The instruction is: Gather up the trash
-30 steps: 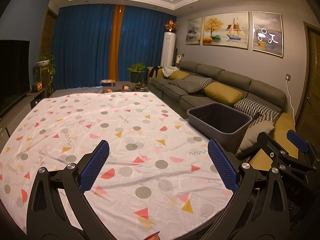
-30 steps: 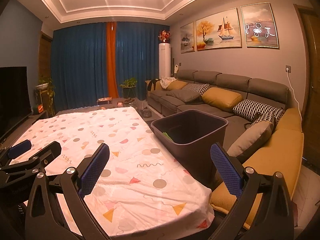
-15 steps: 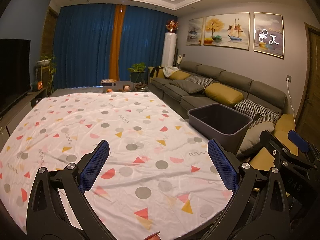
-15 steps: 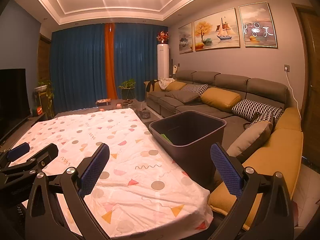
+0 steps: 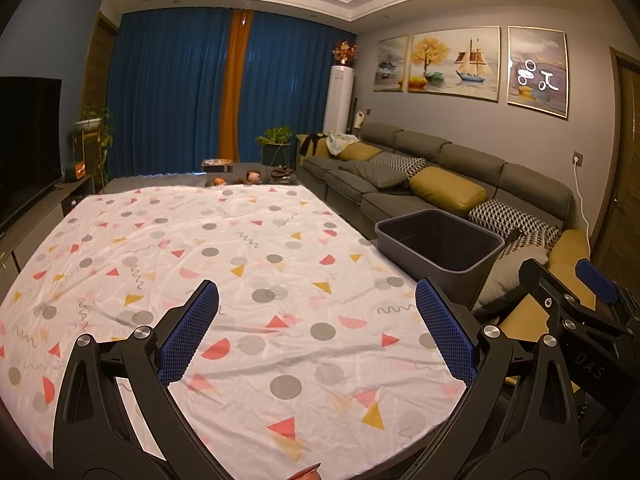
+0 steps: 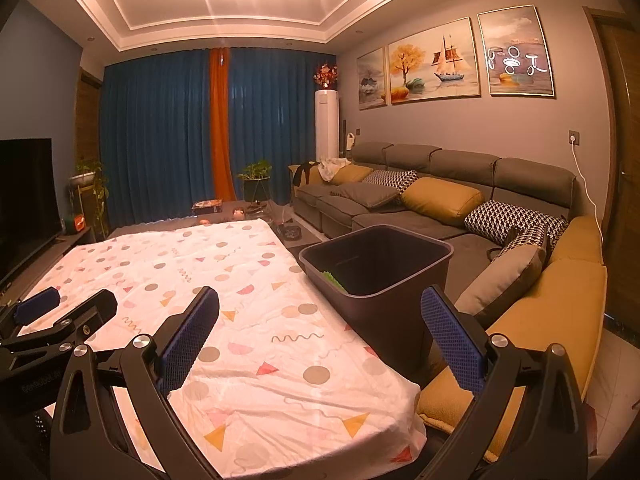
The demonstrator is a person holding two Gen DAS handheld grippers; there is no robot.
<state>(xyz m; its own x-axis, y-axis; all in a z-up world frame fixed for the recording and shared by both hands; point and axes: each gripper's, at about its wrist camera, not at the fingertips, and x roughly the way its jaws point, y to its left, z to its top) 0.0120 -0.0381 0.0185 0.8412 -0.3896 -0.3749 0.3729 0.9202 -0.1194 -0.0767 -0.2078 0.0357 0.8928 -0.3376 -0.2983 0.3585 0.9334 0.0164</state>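
I hold my left gripper (image 5: 316,332) and right gripper (image 6: 320,336) above the patterned tablecloth (image 5: 240,264), both spread apart and empty. The bin (image 6: 380,276) stands at the table's right edge, something green inside; the cloth looks bare.

Table (image 5: 408,458), patterned white cloth (image 5: 224,264) spread over it

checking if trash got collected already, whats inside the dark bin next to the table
In the right wrist view, the dark bin holds something bright green low against its near-left wall. The near wall hides the rest of the floor. The left wrist view shows only its dark upper interior.
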